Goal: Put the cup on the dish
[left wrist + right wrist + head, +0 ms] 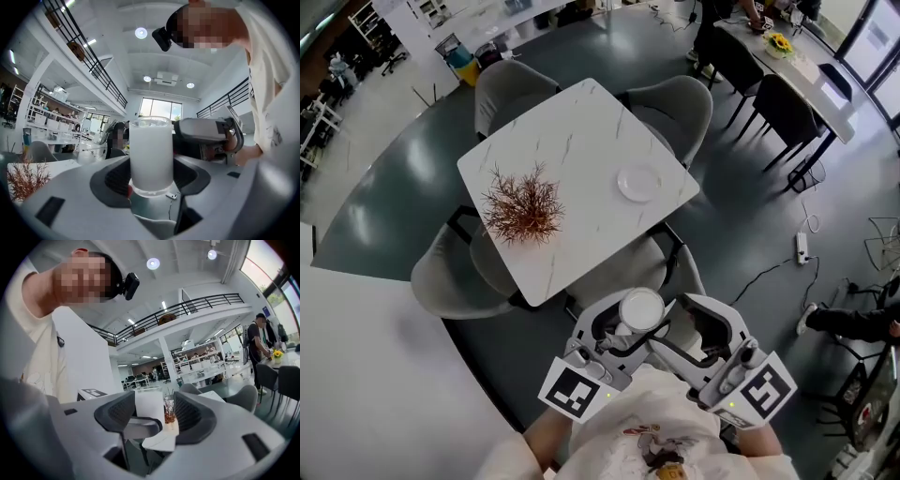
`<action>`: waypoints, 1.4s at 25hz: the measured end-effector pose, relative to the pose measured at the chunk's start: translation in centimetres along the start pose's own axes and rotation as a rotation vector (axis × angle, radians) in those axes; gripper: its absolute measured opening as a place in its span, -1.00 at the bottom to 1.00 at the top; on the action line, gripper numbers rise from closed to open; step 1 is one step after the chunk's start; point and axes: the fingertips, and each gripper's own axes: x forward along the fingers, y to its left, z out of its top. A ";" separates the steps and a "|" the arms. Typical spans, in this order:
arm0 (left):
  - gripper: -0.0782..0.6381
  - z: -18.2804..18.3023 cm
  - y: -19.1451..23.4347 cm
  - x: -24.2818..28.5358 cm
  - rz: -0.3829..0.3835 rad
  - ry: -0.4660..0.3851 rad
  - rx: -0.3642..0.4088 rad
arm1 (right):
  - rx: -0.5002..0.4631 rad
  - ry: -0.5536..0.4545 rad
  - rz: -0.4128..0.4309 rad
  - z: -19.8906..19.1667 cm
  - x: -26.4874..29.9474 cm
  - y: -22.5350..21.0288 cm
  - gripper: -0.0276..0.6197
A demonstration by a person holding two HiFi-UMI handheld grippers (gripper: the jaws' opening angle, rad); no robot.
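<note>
A frosted white cup (641, 309) (151, 154) stands upright between the jaws of my left gripper (630, 326) (151, 177), which is shut on it close to my chest, off the table. Just to its right my right gripper (707, 330) (151, 416) is open with nothing between its pads; its body (206, 131) shows behind the cup in the left gripper view. The white dish (638, 182) lies near the right corner of the marble table (572, 131), well ahead of both grippers and apart from the cup.
A bunch of reddish dried twigs (523, 208) (169, 414) sits on the table's left part. Grey chairs (675, 108) (455, 279) ring the table, one (628, 267) between me and its near edge. A cable and power strip (802, 246) lie on the floor at right.
</note>
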 end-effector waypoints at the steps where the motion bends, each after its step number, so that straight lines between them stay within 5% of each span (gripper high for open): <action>1: -0.06 -0.2 -0.1 0.0 -0.008 0.017 0.021 | -0.008 0.003 0.000 -0.1 0.2 0.1 -0.17; 5: -0.06 -1.8 -1.4 0.1 -0.097 0.144 0.147 | 0.017 0.019 0.029 -0.3 1.0 1.0 -0.09; 15: -0.06 -2.1 -3.0 1.6 -0.196 0.137 0.158 | 0.002 0.043 0.013 -0.7 1.2 0.2 -0.10; 35: -0.05 -4.6 2.5 7.4 -0.069 0.167 0.100 | 0.029 -0.004 0.011 -1.3 3.4 -8.6 -0.11</action>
